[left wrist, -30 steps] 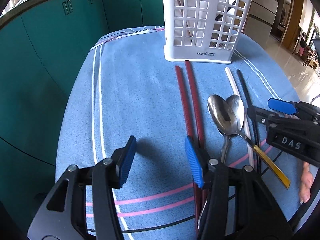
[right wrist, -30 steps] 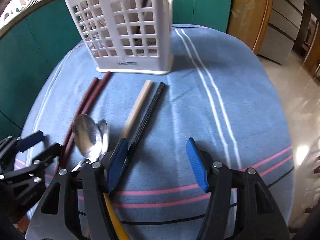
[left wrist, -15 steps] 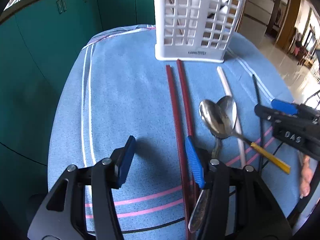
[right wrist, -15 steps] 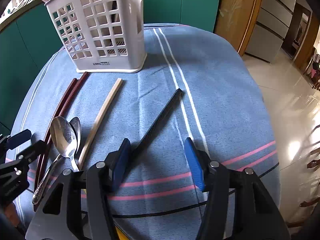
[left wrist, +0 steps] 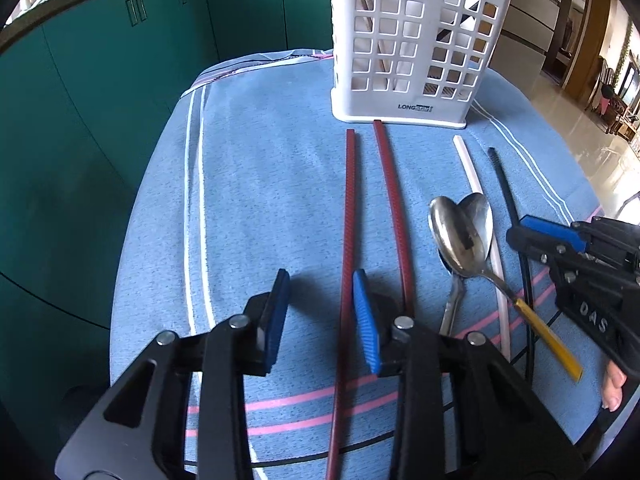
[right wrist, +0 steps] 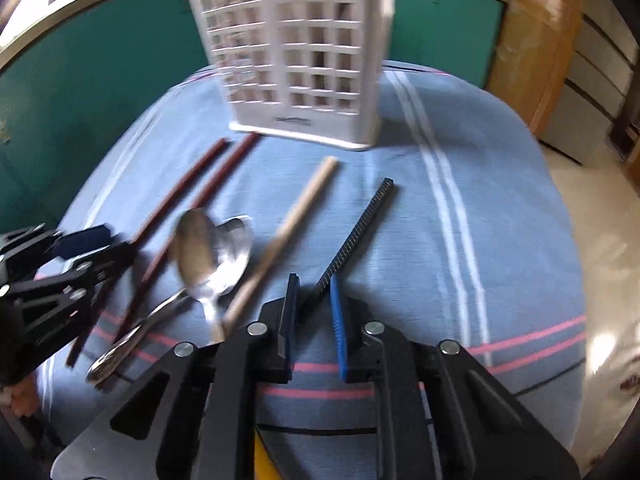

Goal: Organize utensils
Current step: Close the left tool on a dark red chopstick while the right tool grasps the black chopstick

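The right gripper [right wrist: 311, 312] has its jaws nearly closed around the black chopstick [right wrist: 354, 232]; contact is unclear. The left gripper [left wrist: 320, 312], half open, straddles a red chopstick [left wrist: 347, 240]. Both sticks lie mid-cloth [left wrist: 260, 200], pointing toward the far-edge basket [left wrist: 416, 48]. They look light, stiff and slippery; grip near the end.

Utensils [left wrist: 460, 236] lie flat — before upright white caddy [left wrist: 416, 40].

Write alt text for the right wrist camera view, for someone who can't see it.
The right gripper has its blue pads narrowed around the near end of a black chopstick lying on a blue striped cloth. To its left lie a pale chopstick, two spoons and two dark red chopsticks, with a white slotted utensil basket behind.
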`<state>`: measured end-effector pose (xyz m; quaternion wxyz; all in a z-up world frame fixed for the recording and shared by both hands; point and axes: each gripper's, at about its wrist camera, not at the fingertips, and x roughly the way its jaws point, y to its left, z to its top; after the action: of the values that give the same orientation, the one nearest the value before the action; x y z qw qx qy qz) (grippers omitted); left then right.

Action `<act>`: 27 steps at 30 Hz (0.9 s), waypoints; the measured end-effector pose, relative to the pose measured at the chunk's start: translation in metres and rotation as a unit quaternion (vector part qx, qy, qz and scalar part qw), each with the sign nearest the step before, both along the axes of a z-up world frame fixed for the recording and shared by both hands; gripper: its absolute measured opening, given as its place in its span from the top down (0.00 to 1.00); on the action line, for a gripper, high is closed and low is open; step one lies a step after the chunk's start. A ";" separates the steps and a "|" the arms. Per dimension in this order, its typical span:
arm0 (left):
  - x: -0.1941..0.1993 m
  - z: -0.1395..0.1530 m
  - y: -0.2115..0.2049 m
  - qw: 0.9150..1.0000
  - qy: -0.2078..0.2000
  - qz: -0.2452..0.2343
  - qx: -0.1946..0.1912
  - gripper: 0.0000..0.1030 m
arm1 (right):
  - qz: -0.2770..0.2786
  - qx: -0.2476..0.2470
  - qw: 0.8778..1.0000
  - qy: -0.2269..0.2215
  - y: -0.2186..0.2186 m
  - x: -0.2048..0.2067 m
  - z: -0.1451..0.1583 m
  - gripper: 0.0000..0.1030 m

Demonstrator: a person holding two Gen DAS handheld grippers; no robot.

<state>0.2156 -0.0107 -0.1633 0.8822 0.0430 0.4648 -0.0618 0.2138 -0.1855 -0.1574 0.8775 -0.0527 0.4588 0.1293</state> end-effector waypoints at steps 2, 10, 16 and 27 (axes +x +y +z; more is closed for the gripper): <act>-0.002 0.000 0.000 1.000 0.001 0.000 0.001 0.68 | 0.029 -0.030 0.999 -0.009 0.002 -0.005 0.002 0.86; -0.001 -0.001 0.001 1.000 0.002 0.002 0.003 0.66 | -0.019 -0.088 0.996 -0.007 -0.038 0.001 0.006 0.98; -0.004 0.000 -0.001 1.000 0.004 -0.005 0.004 0.75 | -0.071 -0.016 0.997 -0.009 -0.056 0.008 0.012 0.74; -0.018 0.003 -0.006 0.998 0.047 -0.039 -0.013 0.84 | -0.097 0.033 0.995 0.019 -0.040 0.037 0.004 0.67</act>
<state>0.1981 -0.0169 -0.1601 0.8566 0.0467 0.5033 -0.1042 0.2509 -0.2258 -0.1534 0.8783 0.0233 0.4738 0.0597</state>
